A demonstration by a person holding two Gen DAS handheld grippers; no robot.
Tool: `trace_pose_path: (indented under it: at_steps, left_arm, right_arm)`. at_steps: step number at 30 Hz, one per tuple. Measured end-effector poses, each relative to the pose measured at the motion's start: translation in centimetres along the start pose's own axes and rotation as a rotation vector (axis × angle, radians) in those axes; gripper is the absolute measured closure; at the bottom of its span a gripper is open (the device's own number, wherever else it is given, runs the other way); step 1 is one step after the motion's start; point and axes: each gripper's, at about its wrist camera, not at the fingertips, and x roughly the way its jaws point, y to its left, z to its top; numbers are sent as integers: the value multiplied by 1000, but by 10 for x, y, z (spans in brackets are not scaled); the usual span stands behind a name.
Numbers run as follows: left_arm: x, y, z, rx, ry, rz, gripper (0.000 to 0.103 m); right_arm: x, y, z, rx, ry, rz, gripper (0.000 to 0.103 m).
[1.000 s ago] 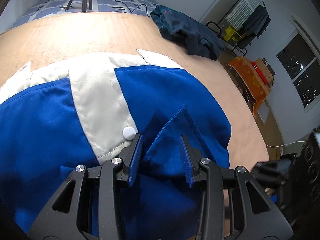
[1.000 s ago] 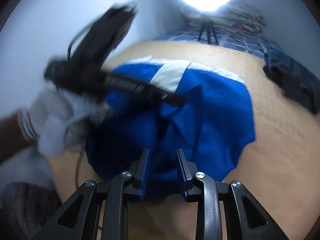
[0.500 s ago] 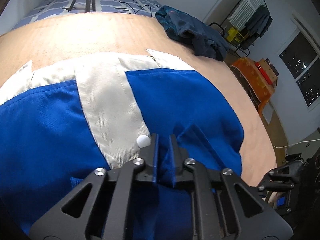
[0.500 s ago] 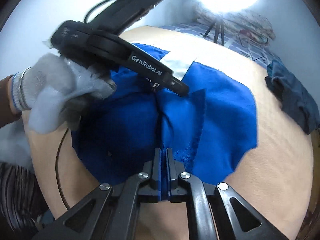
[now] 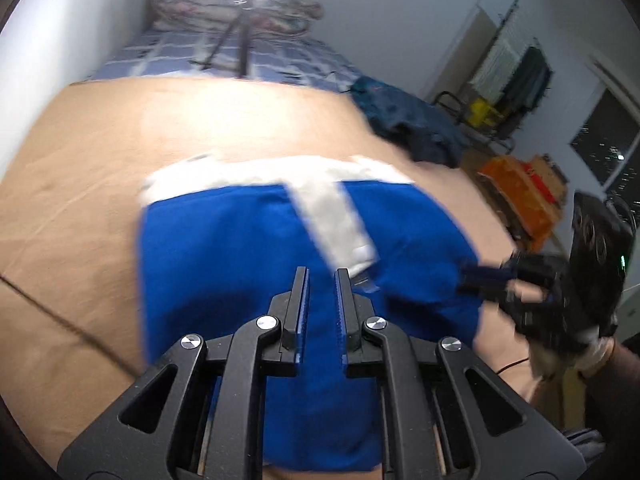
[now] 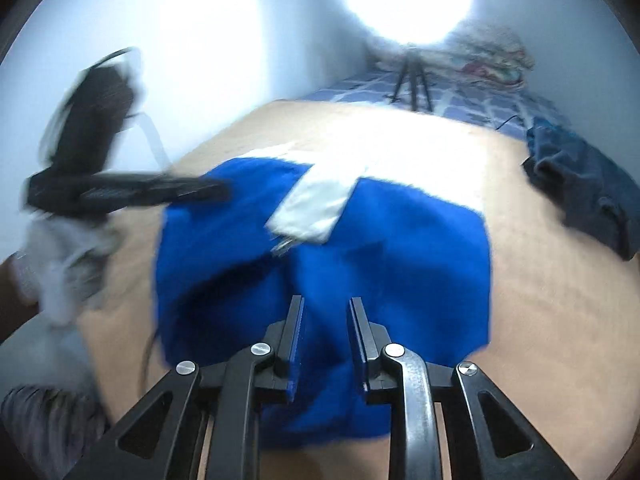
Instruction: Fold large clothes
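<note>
A: Now, over the blue garment (image 5: 248, 256), folded into a rough block on the tan bed cover (image 5: 80, 184), white band along its far edge and a white strip running down toward the middle.

B: Left gripper (image 5: 321, 276)?

A: Jaws parted, a clear gap between them, nothing caught. Blue cloth directly beneath and ahead of the tips, white strip's end just beyond the right-hand jaw.

B: And the right gripper (image 6: 325, 305)?

A: Parted too, wider if anything. Hovering above the near edge of the garment (image 6: 392, 264), folds of blue cloth under and between the tips but not pinched. Blurred, so contact with the cloth hard to call.

B: Seen from the other side?

A: In the left wrist view, right gripper at the garment's right edge, tips pointing in at the blue cloth. In the right wrist view, left gripper at the garment's far left corner, gloved hand (image 6: 68, 256) behind it, heavily smeared.

B: Elsewhere on the bed?

A: Dark navy clothing (image 5: 416, 128) heaped well apart, toward the far right; ring light (image 6: 408, 0) on a tripod behind.
</note>
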Motion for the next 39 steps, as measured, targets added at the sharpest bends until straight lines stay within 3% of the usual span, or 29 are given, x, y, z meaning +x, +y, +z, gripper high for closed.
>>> trace_pose_path:
  at_steps: [5,8,12,15,19,23,30,35,36,37,38,39]
  left_arm:
    - [14,44,-11,-110,46,25,93]
    - [33,58,-22,-135,110,23,93]
    - [15,53,-13,-109,79,21,93]
    - [-6,55,6,-105,-18,32,93]
    - [5,71,33,-132,-37,81,93]
    - [36,84,37,-132,27,99,93]
    - [63,102,27,-181,85,78,94]
    - [42,104,30,-235,75,35,92]
    - [34,107,29,-253,68,18,81]
    - [27,111,28,-285,61,-16,54]
    - [20,117,26,-327,56,-44,39]
    - [13,125,22,-373,51,-67,22]
  right_arm:
    - [33,-17,6,44,21,-74,81]
    - [50,-28,-8,130,76,-35,81]
    - [46,-19,-2,48,142,-35,80]
    - [19,-34,18,93,49,49,73]
    - [14,-60,46,140,-36,3,72]
    - [46,-78,58,163,16,-14,74]
    - [91,-95,36,224,105,12,80]
    - [80,-91,41,220,106,2,75]
    - [72,-92,42,224,92,13,64]
    - [64,-96,42,234,68,34,48]
    - [52,-100,39,251,32,59,38]
    - [40,-104,34,271,-3,76,23]
